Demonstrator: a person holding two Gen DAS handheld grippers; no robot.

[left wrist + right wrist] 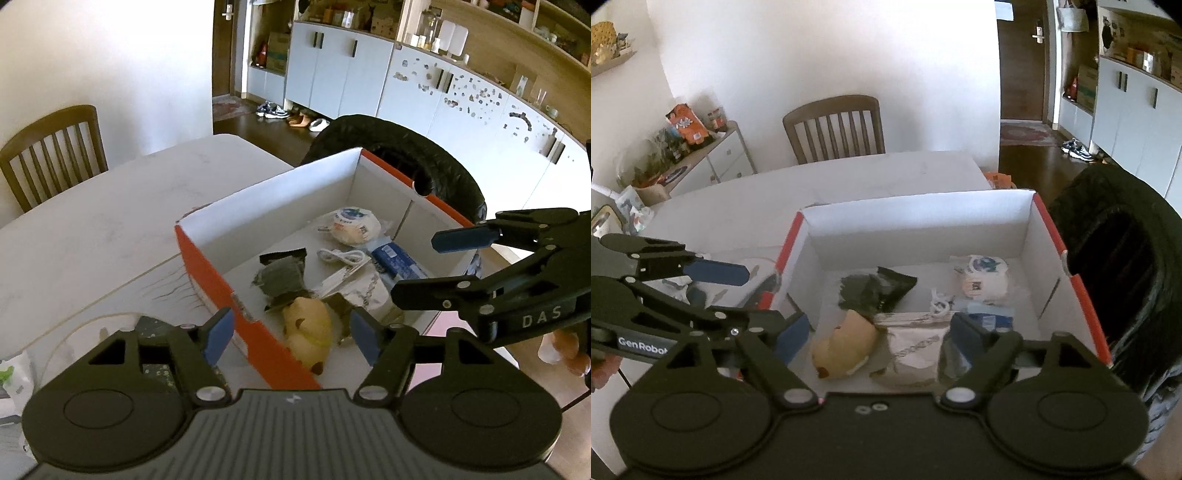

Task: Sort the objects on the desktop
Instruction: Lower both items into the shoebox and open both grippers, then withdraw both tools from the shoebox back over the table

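An orange box with white inside (207, 273) (916, 218) stands on the white table. In it lie a yellow plush toy (308, 328) (846, 343), a dark packet (282, 275) (875, 290), a white cable (341, 256) (940, 304), a round white pouch (354, 225) (984, 280), a blue pack (399, 264) (991, 319) and a white patterned bag (916, 349). My left gripper (291, 338) is open and empty over the box's near left wall. My right gripper (877, 339) is open and empty above the box's near edge. Each gripper shows in the other's view.
A wooden chair (51, 155) (836, 127) stands at the table's far side. A black chair (399, 147) (1119, 266) is right behind the box. Small clutter (683, 288) lies on the table left of the box. A low cabinet (713, 155) with items stands at left.
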